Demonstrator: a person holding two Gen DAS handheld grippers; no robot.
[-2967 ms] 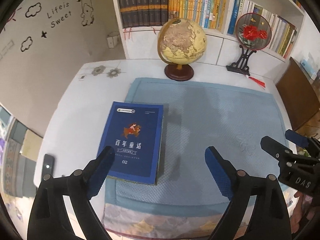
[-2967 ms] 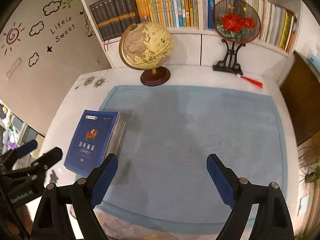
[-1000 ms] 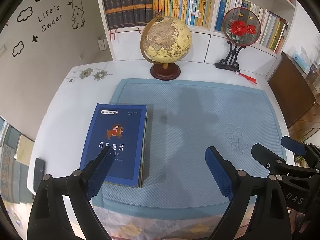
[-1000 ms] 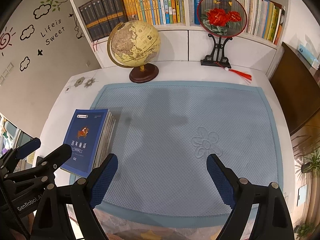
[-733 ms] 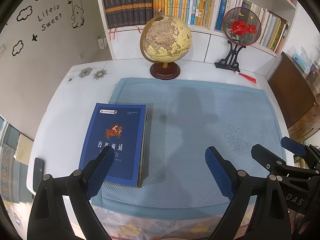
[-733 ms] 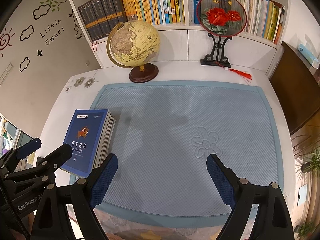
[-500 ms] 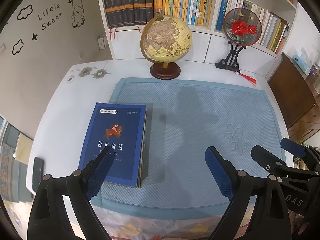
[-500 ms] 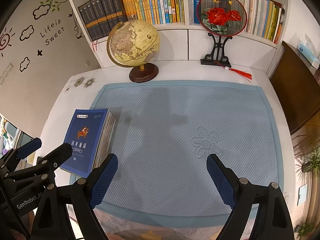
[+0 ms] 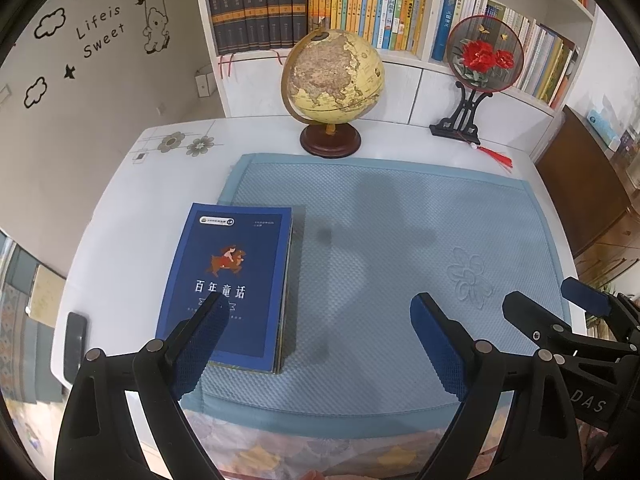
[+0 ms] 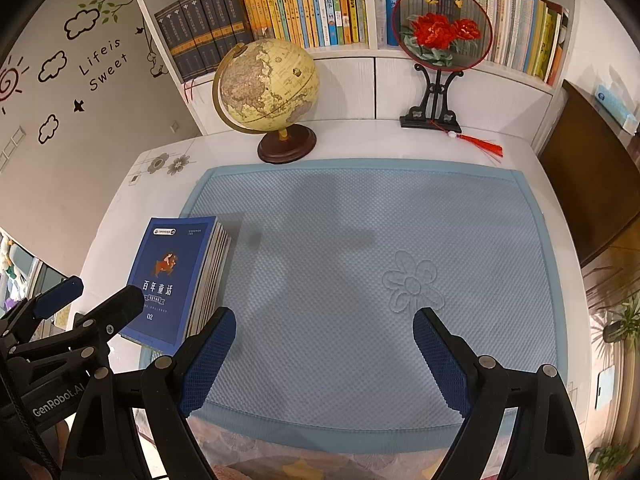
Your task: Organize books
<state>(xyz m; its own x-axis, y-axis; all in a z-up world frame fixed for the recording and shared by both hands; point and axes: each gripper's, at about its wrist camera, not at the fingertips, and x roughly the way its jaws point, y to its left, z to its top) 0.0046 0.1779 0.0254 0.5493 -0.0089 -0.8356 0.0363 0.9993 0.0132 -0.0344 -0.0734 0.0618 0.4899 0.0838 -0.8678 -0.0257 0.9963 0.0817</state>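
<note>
White surface [image 9: 120, 216], blue quilted mat [image 10: 380, 240] across it, packed bookshelves [image 10: 304, 4] along the back wall. Now the tools. The left tool [image 9: 320, 344] hangs above the near edge with its blue-padded fingers [image 9: 200, 348] spread wide and nothing between them. The right tool [image 10: 324, 356] does the same over the near middle of the mat, fingers apart, empty. In each view you can see the other tool poking in from the side, also gaping.

Move outward and there's the work: a stack of books [image 9: 232, 280], dark blue cover on top, lying flat at the mat's left edge, part on the mat and part on the bare surface. From the right side you can see the page edges of several volumes [image 10: 208, 276] under it, squared up fairly neatly. The left tool's inner finger sits over the near corner of the cover in the picture, but it looks to be above it, not touching.

Beyond that, a globe [image 10: 268, 88] and a red flower fan on a stand [image 10: 440, 28] at the back, and a dark phone [image 9: 75, 340] near the left edge.

No other loose books anywhere on the mat. My read: the gathering is done, the pile is made, and both tools are free. What might remain is shelving, or nothing at all.
</note>
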